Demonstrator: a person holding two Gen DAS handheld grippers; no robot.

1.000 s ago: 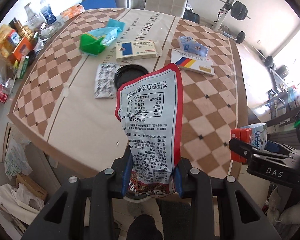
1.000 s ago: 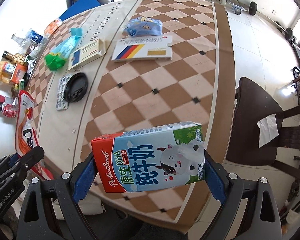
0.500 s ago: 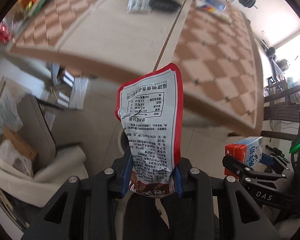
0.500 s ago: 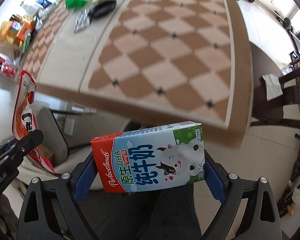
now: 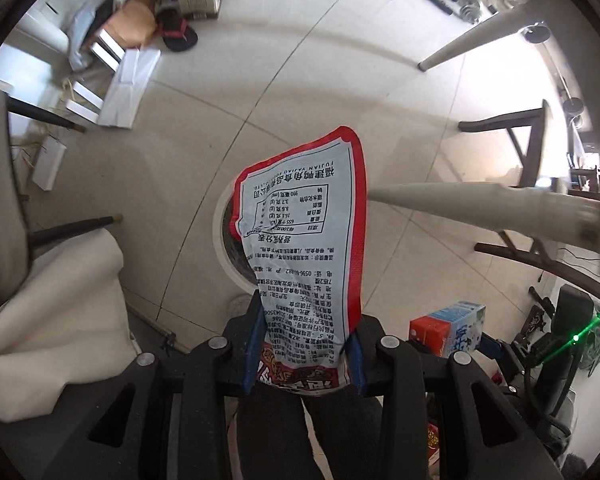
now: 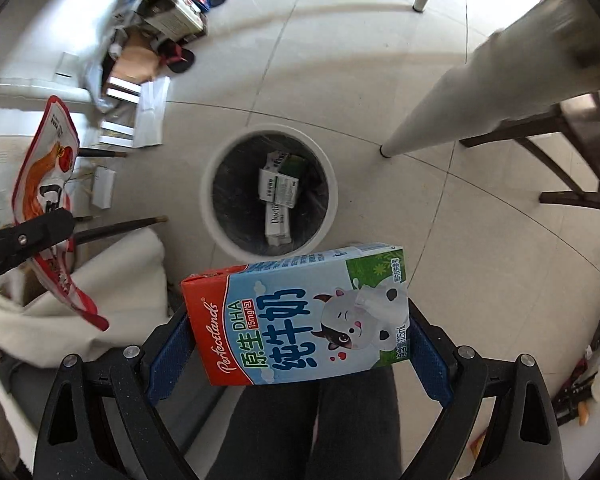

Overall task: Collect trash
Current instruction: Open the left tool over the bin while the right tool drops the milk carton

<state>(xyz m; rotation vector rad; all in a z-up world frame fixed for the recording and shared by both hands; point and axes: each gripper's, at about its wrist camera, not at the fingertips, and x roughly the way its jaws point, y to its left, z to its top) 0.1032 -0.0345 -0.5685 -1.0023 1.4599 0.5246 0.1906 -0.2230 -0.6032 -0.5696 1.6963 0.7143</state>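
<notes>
Floor bin (image 6: pixel 220 216) beyond right gripper (image 6: pixel 298 344) clamping milk carton (image 6: pixel 300 316).

Snack pouch (image 5: pixel 304 240): glossy crinkled plastic film. Milk carton (image 6: pixel 300 320): smooth printed paperboard. Waste bin (image 6: pixel 327 184): white plastic rim, shiny black liner. Floor (image 6: pixel 440 240): glossy tile.

Premises: a lived-in home, dining area. Evidence: pale tiled floor (image 6: pixel 380 60); white table legs (image 6: pixel 472 92) and dark wooden chair frames (image 5: pixel 528 148); a white round bin (image 6: pixel 270 194) holding discarded cartons; slippers (image 5: pixel 178 34), cardboard boxes (image 6: pixel 168 4) and loose clutter against the wall; a cushioned chair draped in cream cloth (image 5: pixel 60 344).
</notes>
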